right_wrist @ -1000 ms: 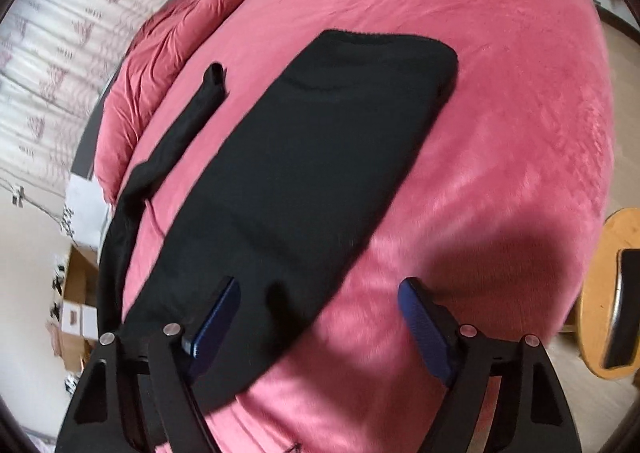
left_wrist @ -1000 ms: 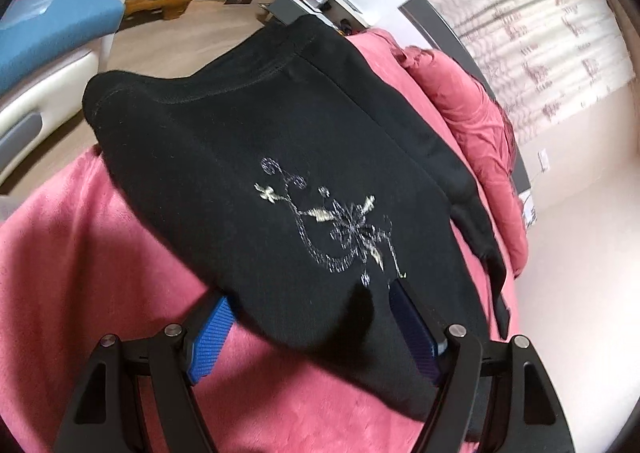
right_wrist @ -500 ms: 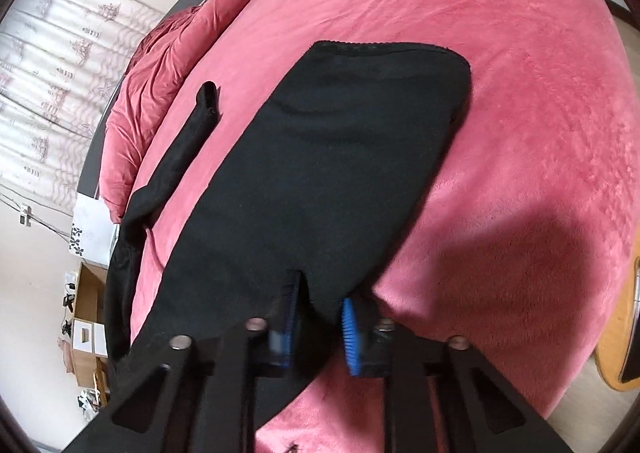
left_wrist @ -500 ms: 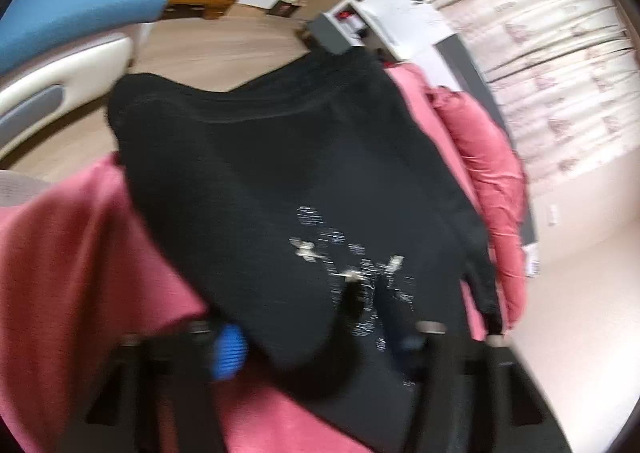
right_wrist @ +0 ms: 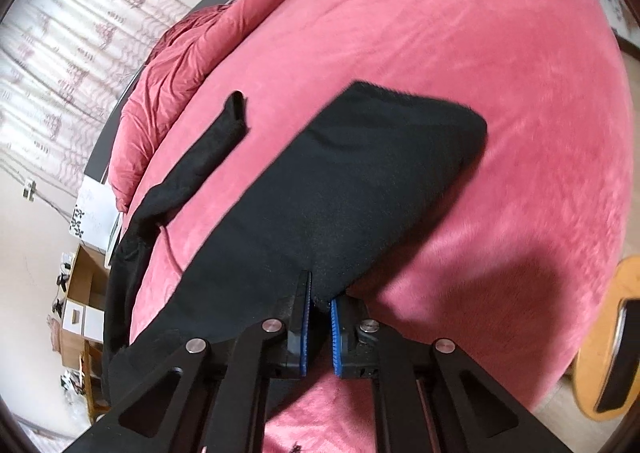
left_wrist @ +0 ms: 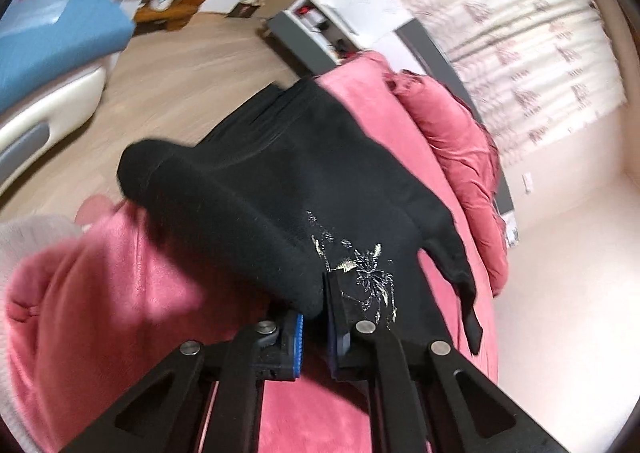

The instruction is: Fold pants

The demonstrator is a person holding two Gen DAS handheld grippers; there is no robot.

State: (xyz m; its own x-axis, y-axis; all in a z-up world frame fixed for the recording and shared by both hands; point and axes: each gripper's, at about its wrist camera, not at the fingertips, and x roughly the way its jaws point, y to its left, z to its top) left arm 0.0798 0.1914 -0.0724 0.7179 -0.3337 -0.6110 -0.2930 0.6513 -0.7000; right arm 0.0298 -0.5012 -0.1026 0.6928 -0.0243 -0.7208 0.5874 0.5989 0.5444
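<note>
Left tongs (left_wrist: 316, 317) pinch a bunched edge of the black pants (left_wrist: 288, 189) beside the embroidery (left_wrist: 360, 273); right tongs (right_wrist: 319, 317) clamp another edge of the pants (right_wrist: 340, 189), which stretch ahead over the pink bed (right_wrist: 520, 73).

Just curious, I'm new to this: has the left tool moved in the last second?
Yes. The left tool has shut on the black pants and raised their edge off the pink bedspread, bunching the embroidered cloth.
</note>
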